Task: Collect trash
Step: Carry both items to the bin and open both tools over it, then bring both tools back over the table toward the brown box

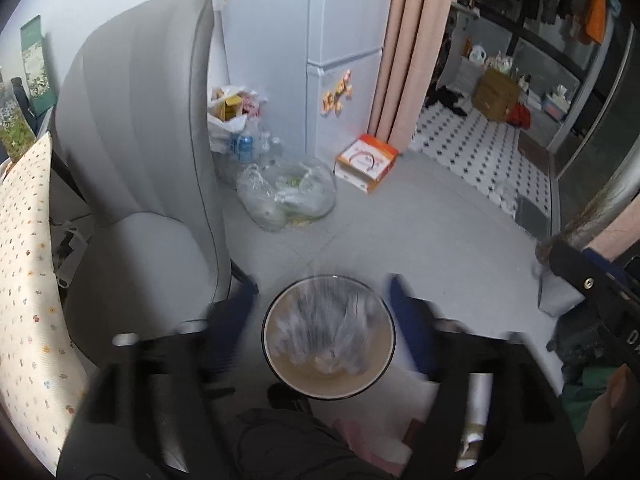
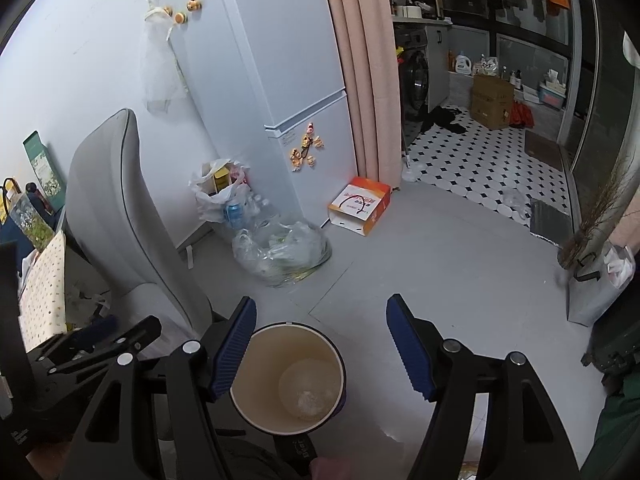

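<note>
A round bin (image 1: 329, 338) with a dark rim and cream inside stands on the floor below both grippers; it also shows in the right wrist view (image 2: 289, 380). In the left wrist view a blurred clear plastic piece (image 1: 332, 322) is over the bin's mouth between the fingers; I cannot tell whether it is held. My left gripper (image 1: 324, 300) is open above the bin, its fingers blurred. My right gripper (image 2: 322, 340) is open and empty just over the bin, whose bottom holds a little clear scrap (image 2: 314, 398).
A grey chair (image 2: 120, 216) stands left. Clear bags of trash (image 2: 282, 252) and bottles (image 2: 236, 210) lie by the white fridge (image 2: 288, 92). An orange-white box (image 2: 360, 204) lies near the pink curtain (image 2: 360, 60). A grey bag (image 2: 600, 288) and broom (image 2: 600, 208) are at right.
</note>
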The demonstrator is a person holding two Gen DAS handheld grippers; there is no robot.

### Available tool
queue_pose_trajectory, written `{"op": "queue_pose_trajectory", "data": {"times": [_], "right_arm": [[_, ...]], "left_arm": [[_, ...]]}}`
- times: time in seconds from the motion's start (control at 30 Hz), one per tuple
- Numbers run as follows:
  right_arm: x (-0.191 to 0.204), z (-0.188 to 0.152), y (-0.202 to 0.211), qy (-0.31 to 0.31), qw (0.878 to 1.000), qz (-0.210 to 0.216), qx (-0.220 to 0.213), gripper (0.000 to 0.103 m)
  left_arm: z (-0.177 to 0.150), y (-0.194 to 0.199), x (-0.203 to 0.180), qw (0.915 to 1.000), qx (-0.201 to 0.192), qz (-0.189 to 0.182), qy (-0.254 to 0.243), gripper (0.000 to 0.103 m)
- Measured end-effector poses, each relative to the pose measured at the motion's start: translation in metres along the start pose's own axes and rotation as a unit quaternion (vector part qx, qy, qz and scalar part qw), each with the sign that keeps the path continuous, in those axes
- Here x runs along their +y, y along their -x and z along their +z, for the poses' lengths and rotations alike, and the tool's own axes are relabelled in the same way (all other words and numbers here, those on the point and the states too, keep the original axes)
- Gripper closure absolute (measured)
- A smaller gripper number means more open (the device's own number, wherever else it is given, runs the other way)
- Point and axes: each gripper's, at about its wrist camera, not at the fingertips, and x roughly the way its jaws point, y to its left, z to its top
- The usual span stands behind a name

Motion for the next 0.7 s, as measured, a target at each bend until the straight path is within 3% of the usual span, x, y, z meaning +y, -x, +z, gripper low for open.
{"op": "queue_pose_trajectory", "data": {"times": [0.1,0.17,0.47,0.7], "right_arm": [[0.007,0.0,-0.004,-0.003,1.0,0.006,0.001,0.036],[0.012,0.0,-0.005,-0.002,1.0,0.013,0.001,0.036],[0.046,0.001,0.015,0.03,0.999,0.035,-0.023,0.008],[0.099,-0.007,0.034,0.08,0.992,0.085,-0.038,0.008]], "left_arm": [[0.002,0.006,0.007,0.9999,-0.008,0.007,0.01,0.011],[0.002,0.011,0.015,0.9996,-0.015,0.018,0.016,0.01],[-0.004,0.055,0.048,0.9961,-0.048,0.057,0.047,0.007],[-0.021,0.106,0.088,0.9861,-0.093,0.108,0.086,0.007]]}}
